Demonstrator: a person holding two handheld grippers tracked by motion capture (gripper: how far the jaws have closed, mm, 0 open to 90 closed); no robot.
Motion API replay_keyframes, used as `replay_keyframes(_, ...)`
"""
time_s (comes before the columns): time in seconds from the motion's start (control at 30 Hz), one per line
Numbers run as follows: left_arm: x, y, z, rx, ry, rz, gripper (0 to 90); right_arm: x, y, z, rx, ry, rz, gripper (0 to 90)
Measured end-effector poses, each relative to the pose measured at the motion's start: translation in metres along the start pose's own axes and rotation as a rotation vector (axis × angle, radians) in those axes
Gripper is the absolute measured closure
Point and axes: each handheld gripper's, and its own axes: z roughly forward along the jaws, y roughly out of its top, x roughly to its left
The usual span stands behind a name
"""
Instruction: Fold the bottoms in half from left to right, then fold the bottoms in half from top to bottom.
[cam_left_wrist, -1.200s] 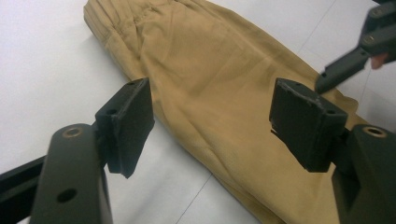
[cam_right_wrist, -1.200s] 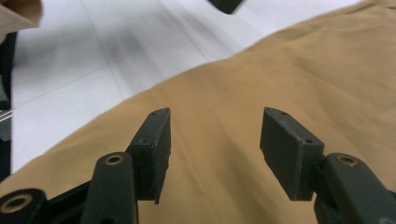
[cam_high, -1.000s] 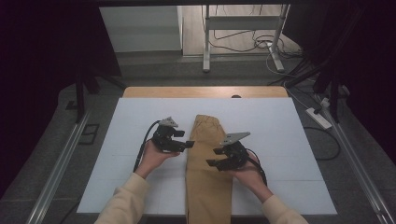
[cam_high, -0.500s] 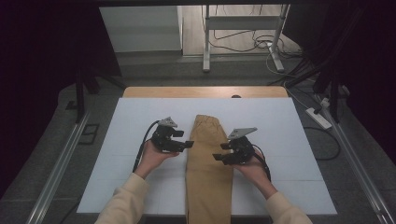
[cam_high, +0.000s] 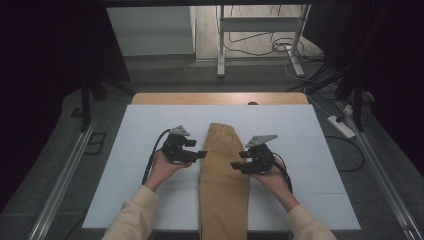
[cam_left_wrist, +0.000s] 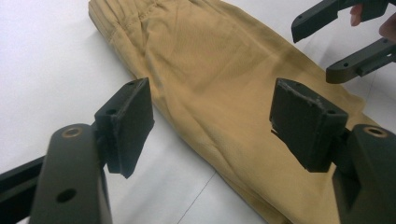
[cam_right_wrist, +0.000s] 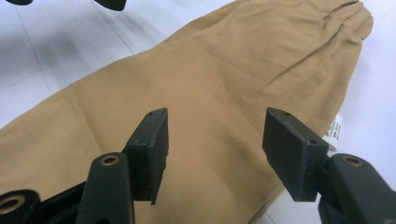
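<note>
Tan trousers, folded lengthwise, lie down the middle of the white table, waistband at the far end. My left gripper hovers at the trousers' left edge, open, nothing between its pads. In the left gripper view its jaws frame the cloth's edge, and the right gripper shows at the top right. My right gripper reaches over the right edge, open and empty. In the right gripper view its jaws stand apart just above the fabric, near a white label.
A wooden table edge lies beyond the white surface. Metal frame legs and cables stand on the floor behind. A power strip lies at the right. Rails run along both sides.
My right gripper has shifted slightly away from me and outward along the trousers' right edge. The left gripper and the trousers have stayed put.
</note>
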Motion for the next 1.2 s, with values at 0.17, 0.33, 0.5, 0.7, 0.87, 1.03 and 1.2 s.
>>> replay_keyframes(0.17, 0.000, 0.001, 0.001, -0.003, 0.000, 0.002, 29.9, -0.002, 0.000, -0.001, 0.000, -0.008, 0.004, 41.0)
replay_keyframes(0.33, 0.002, 0.001, 0.006, 0.008, -0.005, 0.000, 29.9, -0.008, -0.001, 0.002, 0.005, -0.013, 0.017, 41.0)
replay_keyframes(0.5, 0.003, 0.002, 0.010, 0.006, -0.004, -0.002, 30.0, -0.012, 0.000, 0.006, 0.018, -0.014, 0.026, 41.0)
replay_keyframes(0.7, 0.013, 0.002, 0.019, 0.021, 0.000, -0.031, 30.0, -0.019, 0.000, 0.010, 0.021, -0.019, 0.043, 40.8)
replay_keyframes(0.87, 0.021, 0.008, 0.026, 0.020, 0.005, -0.048, 29.9, -0.027, 0.004, 0.013, 0.025, -0.034, 0.053, 40.7)
replay_keyframes(1.03, 0.029, 0.015, 0.035, 0.028, 0.007, -0.070, 29.9, -0.043, 0.011, 0.021, 0.019, -0.052, 0.086, 40.8)
replay_keyframes(1.2, 0.034, 0.023, 0.044, 0.039, 0.013, -0.066, 29.9, -0.056, 0.013, 0.032, 0.030, -0.065, 0.120, 40.8)
